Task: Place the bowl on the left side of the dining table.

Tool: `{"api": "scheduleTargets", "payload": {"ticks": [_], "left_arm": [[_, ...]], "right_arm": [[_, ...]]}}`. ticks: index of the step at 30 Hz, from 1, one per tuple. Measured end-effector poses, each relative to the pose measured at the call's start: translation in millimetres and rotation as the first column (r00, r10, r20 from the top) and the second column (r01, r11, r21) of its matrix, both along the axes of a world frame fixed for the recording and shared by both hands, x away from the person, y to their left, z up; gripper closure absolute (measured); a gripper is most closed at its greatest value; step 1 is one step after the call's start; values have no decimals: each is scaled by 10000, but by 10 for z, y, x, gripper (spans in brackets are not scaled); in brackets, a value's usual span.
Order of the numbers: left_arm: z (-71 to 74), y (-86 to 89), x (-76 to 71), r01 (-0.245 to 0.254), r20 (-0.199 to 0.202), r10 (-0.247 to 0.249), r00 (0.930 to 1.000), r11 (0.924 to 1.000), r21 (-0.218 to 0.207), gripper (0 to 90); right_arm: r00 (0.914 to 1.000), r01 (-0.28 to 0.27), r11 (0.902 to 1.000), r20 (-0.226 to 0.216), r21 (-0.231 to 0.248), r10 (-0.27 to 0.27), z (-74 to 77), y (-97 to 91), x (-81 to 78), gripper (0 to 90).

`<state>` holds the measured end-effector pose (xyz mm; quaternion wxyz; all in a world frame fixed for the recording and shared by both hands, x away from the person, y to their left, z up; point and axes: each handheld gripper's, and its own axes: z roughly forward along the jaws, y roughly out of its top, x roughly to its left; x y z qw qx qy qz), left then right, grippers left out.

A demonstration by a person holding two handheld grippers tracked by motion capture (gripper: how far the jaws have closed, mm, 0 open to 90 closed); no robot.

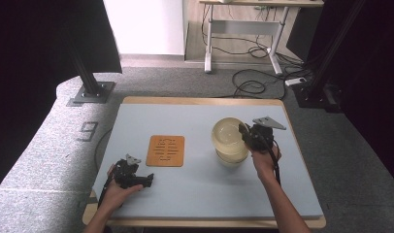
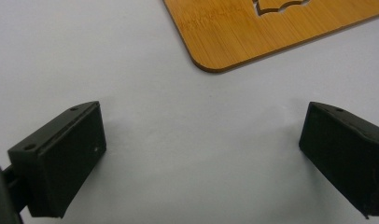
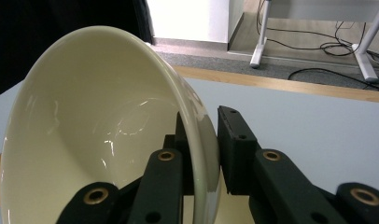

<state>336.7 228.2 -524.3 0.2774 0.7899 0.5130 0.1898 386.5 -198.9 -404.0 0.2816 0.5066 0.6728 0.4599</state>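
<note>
At the desk's (image 1: 200,194) right half, the right gripper (image 3: 206,140) pinches a cream bowl's (image 3: 94,140) rim between its jaws, while the left gripper (image 2: 201,149), jaws spread and empty, rests at seven o'clock of a wooden trivet (image 1: 166,150).

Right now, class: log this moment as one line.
right gripper: shut on bowl rim | left gripper: open, idle | wooden trivet: bare
</note>
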Motion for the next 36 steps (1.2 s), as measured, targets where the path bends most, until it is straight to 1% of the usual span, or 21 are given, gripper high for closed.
{"api": "scheduleTargets", "payload": {"ticks": [8, 10, 11, 16, 25, 36], "left_arm": [[-1, 1, 2, 2, 8, -2, 10000, 10000, 8, 8], [0, 0, 1, 1, 4, -1, 10000, 10000, 18, 8], [-1, -1, 0, -7, 6, 7, 10000, 10000, 7, 8], [-1, -1, 1, -6, 10, 6, 10000, 10000, 3, 8], [-2, 0, 0, 1, 18, -1, 10000, 10000, -1, 8], [-2, 0, 1, -3, 21, 3, 10000, 10000, -8, 8]], "right_arm": [[10000, -82, 10000, -14, -37, 81, 7, 74, 7, 790], [9999, -101, 9998, 34, -142, 102, 7, 109, 16, 789], [9999, -131, 9998, 23, -133, 131, 1, 145, 28, 789], [9998, -211, 9996, 16, -198, 211, -6, 201, 38, 789], [9986, -530, 9983, 25, -237, 531, -13, 329, 51, 788], [9975, -712, 9970, -35, -291, 711, -31, 438, 61, 788]]}}
